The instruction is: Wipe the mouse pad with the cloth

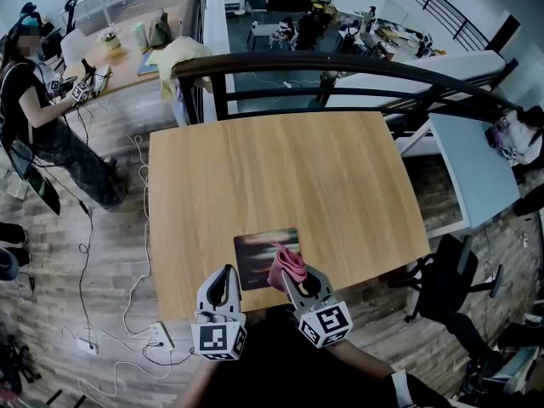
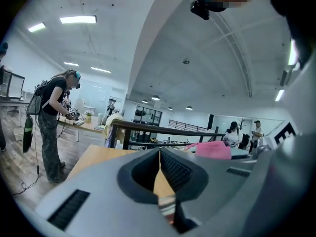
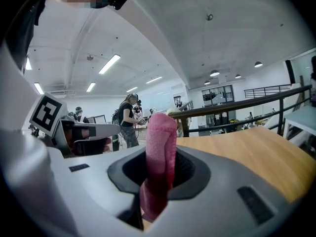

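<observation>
Head view: mouse pad (image 1: 259, 257) flat at the counter's (image 1: 280, 168) 6 o'clock edge; pink cloth (image 1: 287, 267) bunched over the pad's 3 o'clock side, pinched by the right hand-held gripper (image 1: 297, 279); left hand-held gripper (image 1: 226, 275) just off the pad's 8 o'clock corner

Left gripper view: jaws together, nothing between

Right gripper view: jaws clamped on a thick fold of cloth; judged soft, light and floppy, best held by a bunched fold, as here
</observation>
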A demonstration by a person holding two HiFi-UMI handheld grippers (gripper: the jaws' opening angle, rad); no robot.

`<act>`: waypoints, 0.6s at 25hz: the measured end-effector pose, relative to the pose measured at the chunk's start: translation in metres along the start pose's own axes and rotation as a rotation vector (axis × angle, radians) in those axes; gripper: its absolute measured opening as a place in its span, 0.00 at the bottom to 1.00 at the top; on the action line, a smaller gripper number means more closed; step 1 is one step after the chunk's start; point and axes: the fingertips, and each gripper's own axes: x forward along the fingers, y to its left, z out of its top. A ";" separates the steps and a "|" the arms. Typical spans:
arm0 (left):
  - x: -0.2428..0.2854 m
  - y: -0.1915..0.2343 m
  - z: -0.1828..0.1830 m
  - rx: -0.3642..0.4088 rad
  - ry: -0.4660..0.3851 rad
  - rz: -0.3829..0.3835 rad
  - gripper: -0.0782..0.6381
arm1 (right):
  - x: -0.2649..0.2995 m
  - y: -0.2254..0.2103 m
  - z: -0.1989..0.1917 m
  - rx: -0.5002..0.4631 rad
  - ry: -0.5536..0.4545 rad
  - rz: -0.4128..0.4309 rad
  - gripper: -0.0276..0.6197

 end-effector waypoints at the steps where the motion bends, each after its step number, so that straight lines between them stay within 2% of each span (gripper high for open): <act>1: 0.001 0.001 0.000 0.001 0.001 0.001 0.14 | 0.001 -0.001 0.001 0.000 -0.001 -0.002 0.19; 15: 0.005 -0.001 -0.002 -0.003 0.018 -0.007 0.14 | 0.002 -0.009 0.005 0.003 0.000 -0.020 0.19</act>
